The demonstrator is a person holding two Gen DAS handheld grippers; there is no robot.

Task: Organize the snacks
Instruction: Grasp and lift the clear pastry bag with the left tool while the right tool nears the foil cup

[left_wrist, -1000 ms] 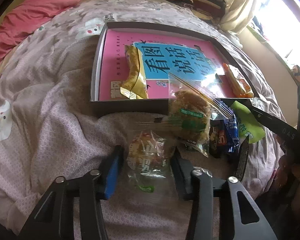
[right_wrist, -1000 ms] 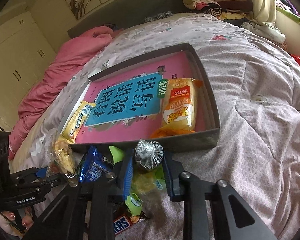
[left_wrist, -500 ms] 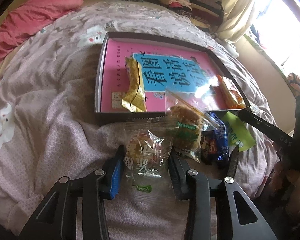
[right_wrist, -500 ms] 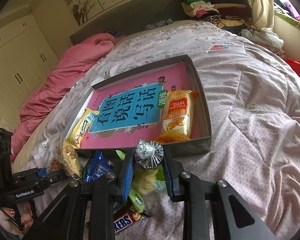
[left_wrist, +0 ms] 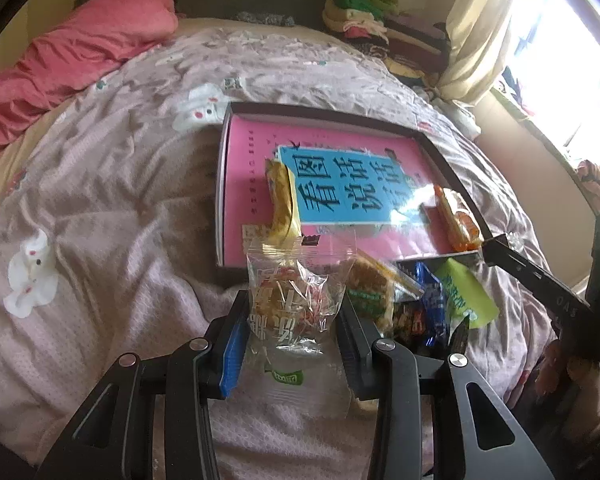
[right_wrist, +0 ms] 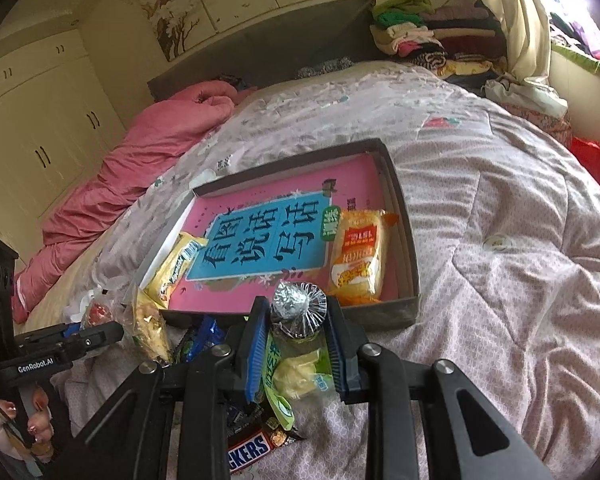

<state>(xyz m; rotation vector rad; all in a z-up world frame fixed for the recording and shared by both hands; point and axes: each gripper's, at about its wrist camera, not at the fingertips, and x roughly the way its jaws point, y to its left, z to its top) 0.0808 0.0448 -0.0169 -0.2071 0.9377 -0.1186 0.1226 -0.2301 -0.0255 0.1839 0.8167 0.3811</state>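
Observation:
My left gripper (left_wrist: 292,312) is shut on a clear snack packet (left_wrist: 296,300) and holds it above the bed, just short of the shallow dark box (left_wrist: 220,184). The box has a pink and blue book cover as its floor and holds a yellow packet (left_wrist: 284,200) and an orange packet (left_wrist: 458,216). My right gripper (right_wrist: 298,314) is shut on a foil-wrapped snack (right_wrist: 298,308) and holds it near the box's front wall (right_wrist: 380,312). The yellow packet (right_wrist: 176,264) and the orange packet (right_wrist: 358,256) show in the right wrist view too.
Loose snacks lie on the quilt in front of the box: a clear bag of biscuits (left_wrist: 372,292), a blue packet (left_wrist: 428,312), a green packet (left_wrist: 460,296), a Snickers bar (right_wrist: 252,452). A pink duvet (left_wrist: 72,52) lies far left; folded clothes (right_wrist: 428,36) are piled at the back.
Both grippers have risen and pulled back from the bed with their snacks. The clear packet has left the quilt and now hangs upright in my left gripper.

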